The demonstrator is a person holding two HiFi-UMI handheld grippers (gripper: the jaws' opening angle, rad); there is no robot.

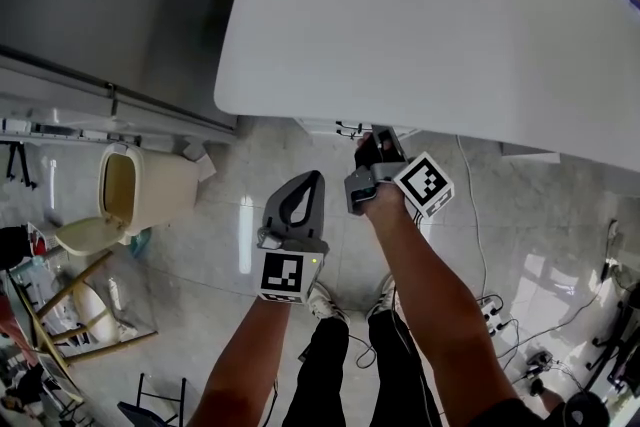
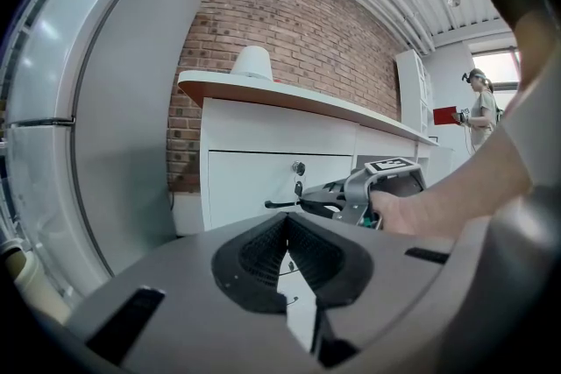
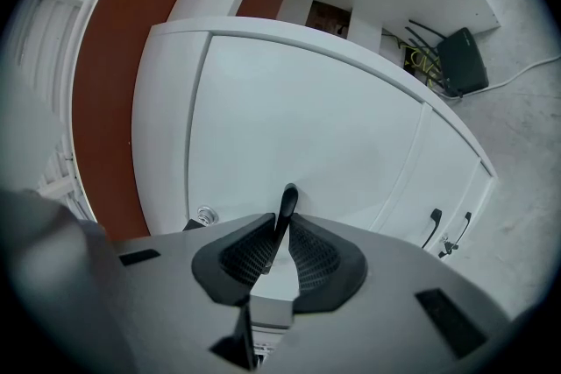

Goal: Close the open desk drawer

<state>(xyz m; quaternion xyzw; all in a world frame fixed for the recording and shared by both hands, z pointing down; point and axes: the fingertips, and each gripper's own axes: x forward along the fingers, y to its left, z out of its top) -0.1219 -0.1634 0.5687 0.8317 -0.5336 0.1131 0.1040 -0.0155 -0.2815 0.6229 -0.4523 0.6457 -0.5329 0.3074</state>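
Drawer (image 3: 307,136) front: white, filling the right gripper view directly ahead of the fingers. Its black handle (image 3: 287,204) stands between the two pads of the right gripper (image 3: 281,228). The fingers (image 3: 311,254) are clenched on this handle, with its rounded end projecting just past the fingertips. A round lock (image 3: 205,215) sits on the front just to the left of the fingers. Two further black handles (image 3: 434,225) are mounted on the panels well off to the right. A black box (image 3: 463,61) with cables lies on the floor beyond, under the desk. In the head view the right gripper (image 1: 368,143) reaches under the edge of the white desk top (image 1: 420,25), and the drawer lies at its fingertips below that edge. How far the drawer stands out cannot be judged. The left gripper (image 1: 308,179) is held back from the desk, apart from the right one, over the tiled floor (image 1: 210,245). Its fingers (image 2: 263,254) are pressed together with nothing between them. Ahead of those fingertips, the left gripper view shows the drawer front, the lock (image 2: 299,168) and the right gripper (image 2: 326,204) on the handle (image 2: 280,205). A brick wall (image 2: 289,22) rises behind the desk.
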